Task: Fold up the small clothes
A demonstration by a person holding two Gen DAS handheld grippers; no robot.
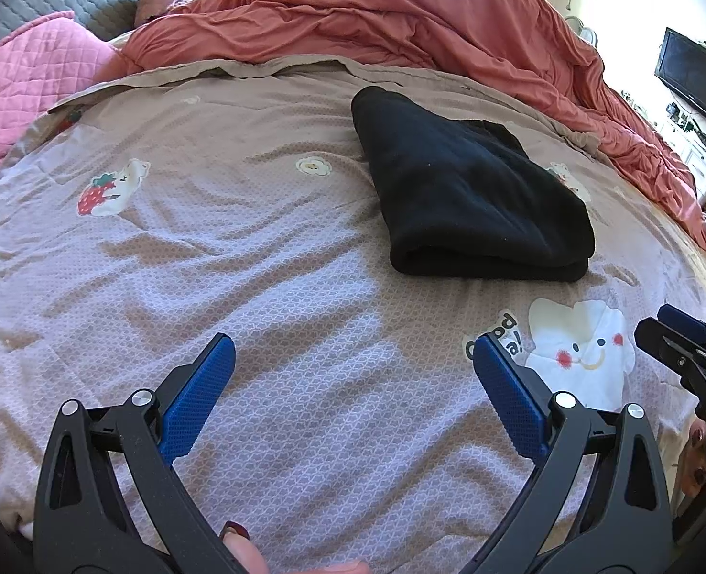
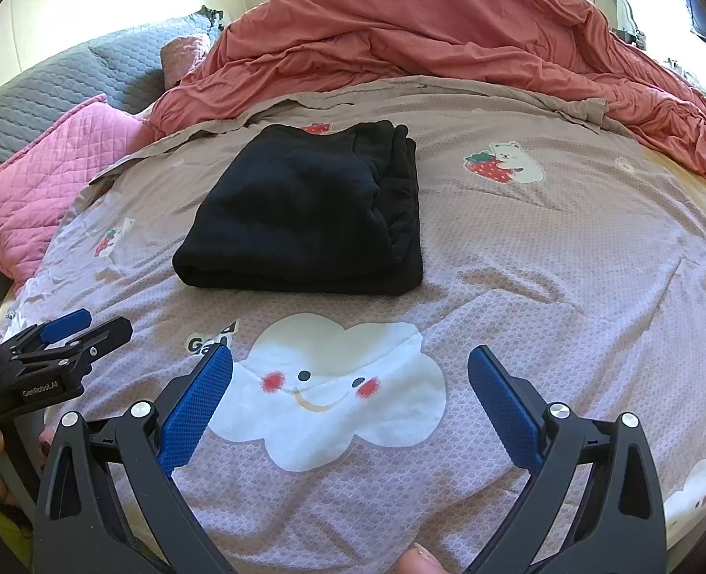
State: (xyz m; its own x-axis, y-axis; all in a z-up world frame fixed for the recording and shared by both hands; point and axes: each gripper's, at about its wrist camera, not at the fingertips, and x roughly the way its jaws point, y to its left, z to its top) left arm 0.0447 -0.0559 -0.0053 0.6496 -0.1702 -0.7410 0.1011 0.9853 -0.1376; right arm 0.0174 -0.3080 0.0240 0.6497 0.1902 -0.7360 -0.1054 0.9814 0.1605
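The left claw (image 1: pixel 353 368) stands wide, its 2 blue pads well apart and holding nothing, hovering over the printed bedsheet (image 1: pixel 209 248). Ahead of it and off to its right lies the black garment (image 1: pixel 467 191), apart from both pads. The right claw (image 2: pixel 350 378) is just as wide and just as empty, hanging over the white cloud print (image 2: pixel 333 397); from here the black garment (image 2: pixel 305 210) sits ahead and slightly to its left, well clear of the pads. Beyond the garment in both views the red duvet (image 2: pixel 448 33) is heaped up, with a pink pillow (image 1: pixel 32 76) far to the left.

The garment looks like thick, fleecy knit: soft, limp and light, likely to sag and slide open if lifted by 1 point only. It is not fragile and should not slip from textured pads. My judgement is that the best hold is on the rolled edge nearest the claws, 1 claw at each corner, pinching all layers together so the stack keeps its shape.

It is already a compact, roughly square bundle of several layers, matte black, with a rounded fold toward the claws. On its right side looser layered edges show, less tidy than the rest.
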